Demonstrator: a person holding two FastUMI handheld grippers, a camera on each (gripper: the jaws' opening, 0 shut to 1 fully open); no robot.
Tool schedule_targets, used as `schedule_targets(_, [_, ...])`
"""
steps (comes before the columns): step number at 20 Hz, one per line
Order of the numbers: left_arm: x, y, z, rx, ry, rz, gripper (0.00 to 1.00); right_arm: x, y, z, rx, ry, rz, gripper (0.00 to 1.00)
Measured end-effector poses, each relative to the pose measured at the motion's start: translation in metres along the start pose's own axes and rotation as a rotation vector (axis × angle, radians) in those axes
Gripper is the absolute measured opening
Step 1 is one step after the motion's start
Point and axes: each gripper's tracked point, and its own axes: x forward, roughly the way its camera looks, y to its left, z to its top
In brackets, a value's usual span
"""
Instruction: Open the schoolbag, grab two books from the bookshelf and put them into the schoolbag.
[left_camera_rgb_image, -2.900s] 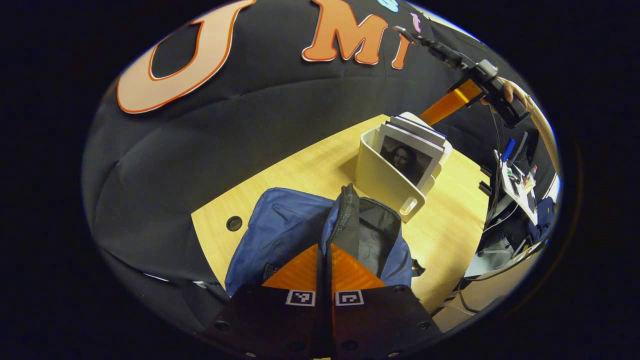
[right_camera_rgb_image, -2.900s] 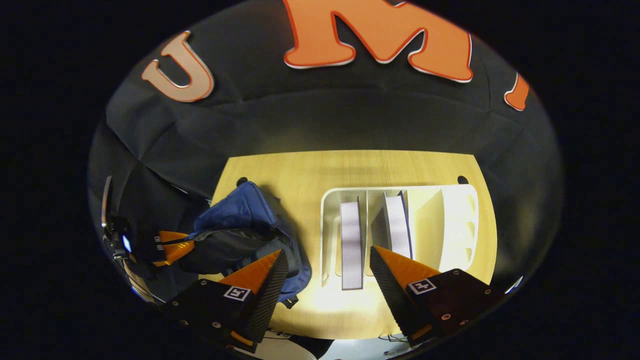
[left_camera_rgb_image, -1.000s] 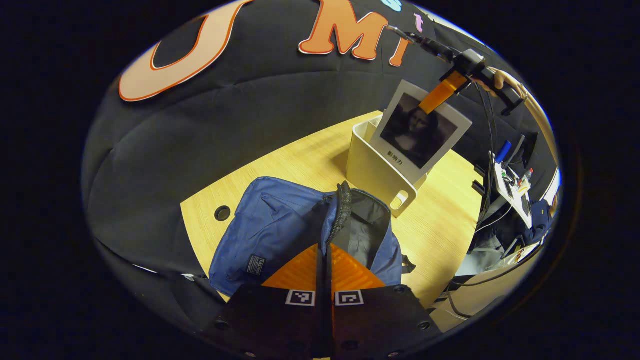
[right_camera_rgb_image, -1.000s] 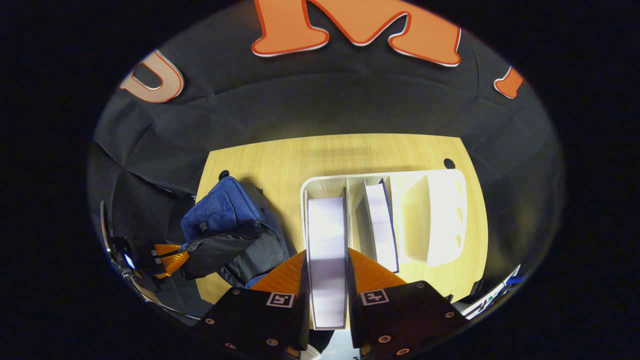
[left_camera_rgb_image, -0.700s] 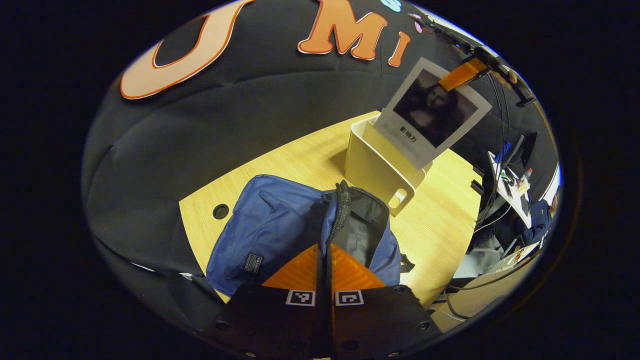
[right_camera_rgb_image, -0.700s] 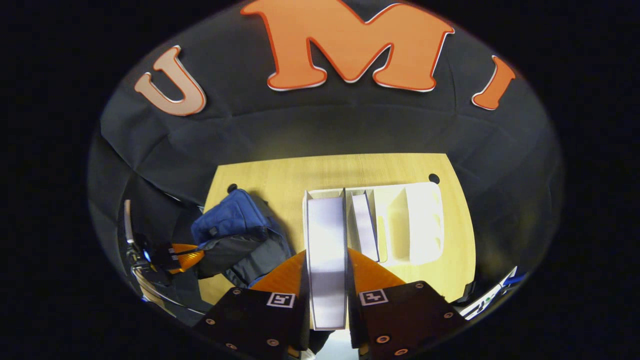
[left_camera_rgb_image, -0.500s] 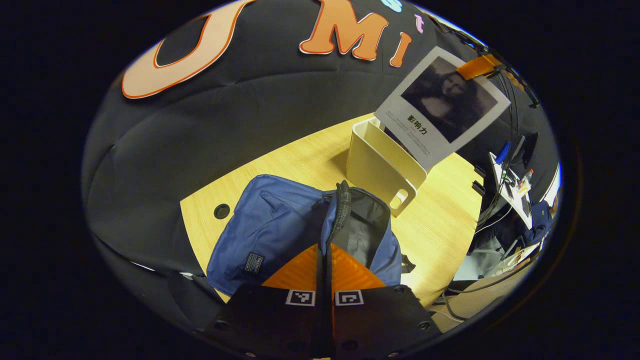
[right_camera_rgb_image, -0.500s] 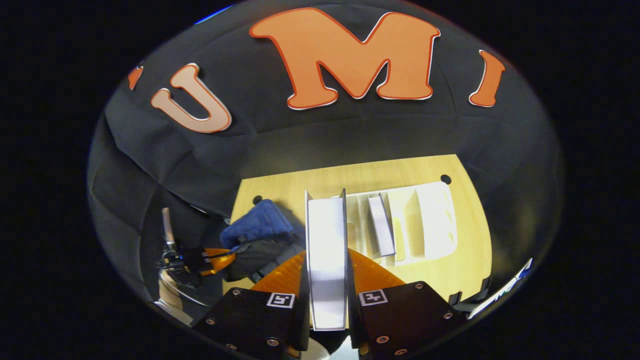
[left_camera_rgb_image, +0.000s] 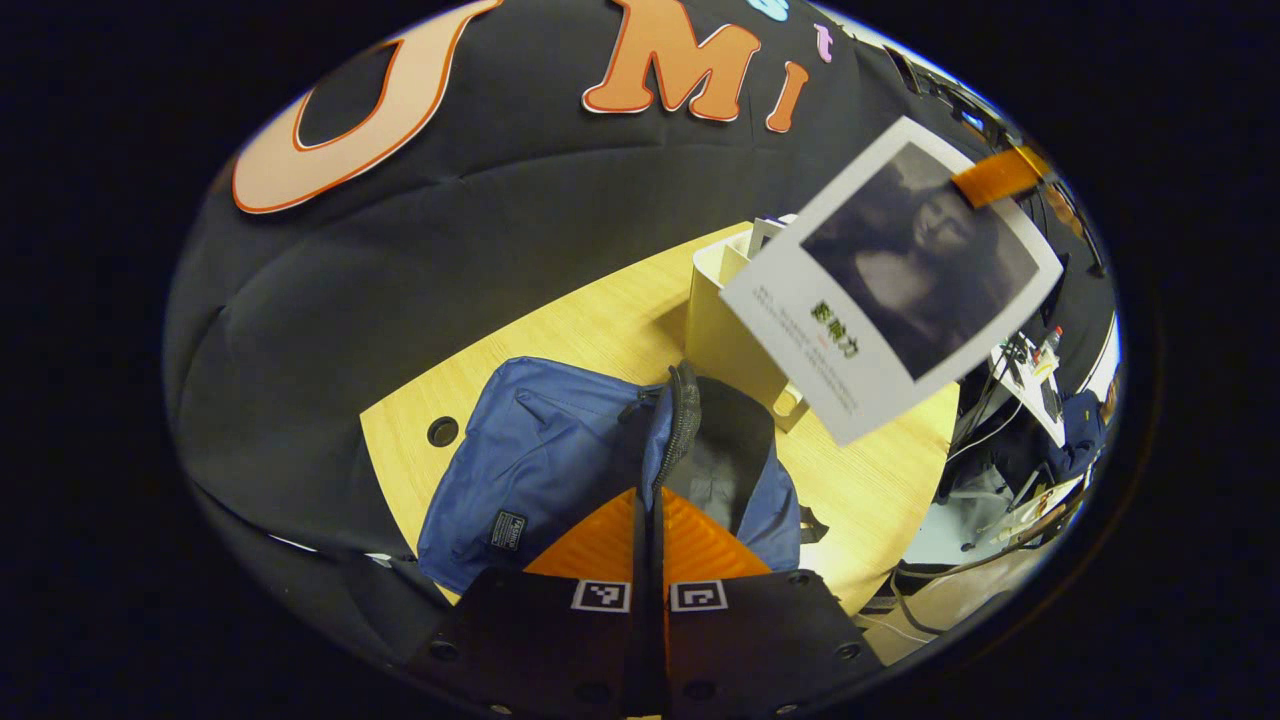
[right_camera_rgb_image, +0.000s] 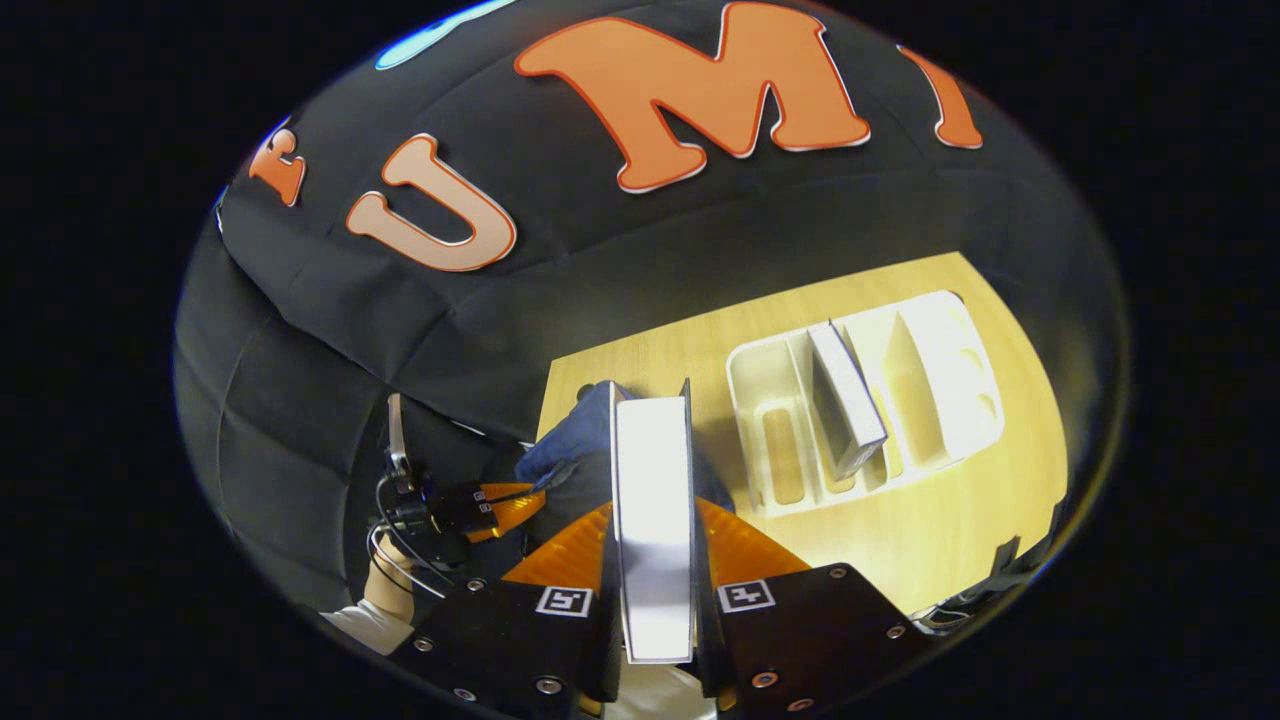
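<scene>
Right gripper view: our right gripper (right_camera_rgb_image: 655, 560) is clamped on a book (right_camera_rgb_image: 653, 520) above the schoolbag (left_camera_rgb_image: 560, 450); our left gripper (left_camera_rgb_image: 650, 520) pinches the bag's open rim. Should that rim sag, we judge the book may snag. One book (right_camera_rgb_image: 845, 400) stands in the bookshelf (right_camera_rgb_image: 930, 350) on the wooden table (left_camera_rgb_image: 880, 480), against the black cloth wall (left_camera_rgb_image: 400, 260).

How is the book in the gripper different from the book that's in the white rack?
The held book is up in the air, pinched between the jaws of the right gripper; the other book sits in a slot of the white bookshelf on the table. The held book hangs near the open blue schoolbag; the shelved one leans in its slot. Both look pale along their page edges.
</scene>
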Motion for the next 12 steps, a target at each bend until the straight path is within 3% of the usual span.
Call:
schedule_targets(2, [0.000, -0.003, -0.001, -0.001, 0.009, -0.007, 0.01, 0.016, -0.002, -0.018, 0.056, 0.013, 0.031, 0.31])
schedule_targets(3, [-0.002, -0.005, 0.000, 0.002, 0.011, -0.006, 0.08, 0.021, -0.006, -0.024, 0.084, 0.014, 0.042, 0.31])
schedule_targets(4, [-0.003, -0.003, 0.001, 0.006, 0.013, 0.000, 0.01, 0.026, -0.011, -0.033, 0.114, 0.011, 0.048, 0.41])
schedule_targets(5, [-0.006, -0.002, 0.003, 0.011, 0.013, 0.010, 0.01, 0.032, -0.015, -0.041, 0.141, 0.013, 0.052, 0.31])
schedule_targets(8, [-0.012, -0.002, 0.011, 0.013, 0.012, 0.046, 0.01, 0.062, -0.036, -0.063, 0.260, 0.017, 0.073, 0.31])
schedule_targets(12, [-0.015, -0.014, 0.021, 0.034, 0.013, 0.041, 0.01, 0.109, -0.051, -0.087, 0.412, -0.017, 0.094, 0.31])
